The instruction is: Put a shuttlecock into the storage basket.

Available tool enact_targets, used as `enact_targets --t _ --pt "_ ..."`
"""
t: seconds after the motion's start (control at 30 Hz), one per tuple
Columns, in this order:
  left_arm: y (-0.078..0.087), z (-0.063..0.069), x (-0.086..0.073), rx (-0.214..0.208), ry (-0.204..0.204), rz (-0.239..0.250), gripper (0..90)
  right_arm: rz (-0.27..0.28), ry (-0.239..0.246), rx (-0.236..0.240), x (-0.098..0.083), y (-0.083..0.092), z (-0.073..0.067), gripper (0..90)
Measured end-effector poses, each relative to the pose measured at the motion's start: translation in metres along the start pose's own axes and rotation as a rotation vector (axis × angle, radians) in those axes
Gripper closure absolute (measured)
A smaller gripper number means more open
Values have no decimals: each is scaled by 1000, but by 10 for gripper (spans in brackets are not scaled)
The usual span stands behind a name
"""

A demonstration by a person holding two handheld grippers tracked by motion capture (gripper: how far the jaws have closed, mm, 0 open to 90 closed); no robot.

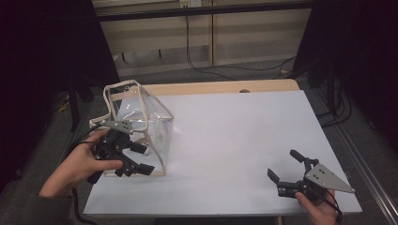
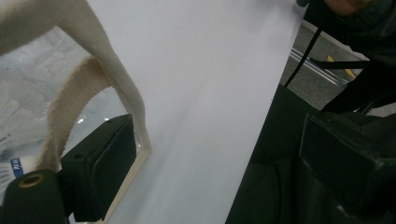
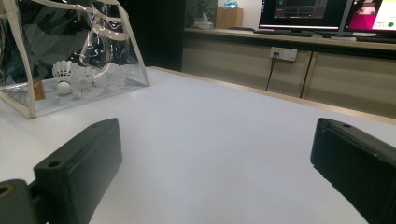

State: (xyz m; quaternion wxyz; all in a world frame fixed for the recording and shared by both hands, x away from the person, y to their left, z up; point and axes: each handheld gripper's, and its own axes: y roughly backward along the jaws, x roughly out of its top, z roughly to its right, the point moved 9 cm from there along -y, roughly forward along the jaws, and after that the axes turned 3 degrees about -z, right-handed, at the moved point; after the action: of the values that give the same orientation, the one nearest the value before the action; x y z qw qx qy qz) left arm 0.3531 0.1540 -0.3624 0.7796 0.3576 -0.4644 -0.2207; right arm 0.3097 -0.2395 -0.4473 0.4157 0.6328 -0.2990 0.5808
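Across the room's middle stands the desk (image 1: 225, 140), its white top bare over most of its width, with a wooden strip along the far edge. At the desk's left edge sits a clear plastic bag (image 1: 141, 122) with cream cloth trim and handles, upright, its near corner close to the front-left corner. Beyond the far edge runs a low cabinet (image 1: 211, 33) with cables hanging before it; in the right gripper view two monitors (image 3: 322, 11) sit on top of it. The left gripper (image 1: 138, 157) is held against the bag's near side by the person's left hand (image 1: 80, 166), jaws spread wide and released, one jaw just beside the bag's trim. The right gripper (image 1: 286, 166) hovers near the front-right corner, jaws likewise apart and empty. Inside the bag lie white shuttlecocks (image 3: 84, 77), clustered on its floor.
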Motion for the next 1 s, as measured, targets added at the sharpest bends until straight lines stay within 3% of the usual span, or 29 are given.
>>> enact_targets --t 1.0 --pt "-27 2 -14 -6 -16 -1 103 3 -4 0 1 0 0 20"
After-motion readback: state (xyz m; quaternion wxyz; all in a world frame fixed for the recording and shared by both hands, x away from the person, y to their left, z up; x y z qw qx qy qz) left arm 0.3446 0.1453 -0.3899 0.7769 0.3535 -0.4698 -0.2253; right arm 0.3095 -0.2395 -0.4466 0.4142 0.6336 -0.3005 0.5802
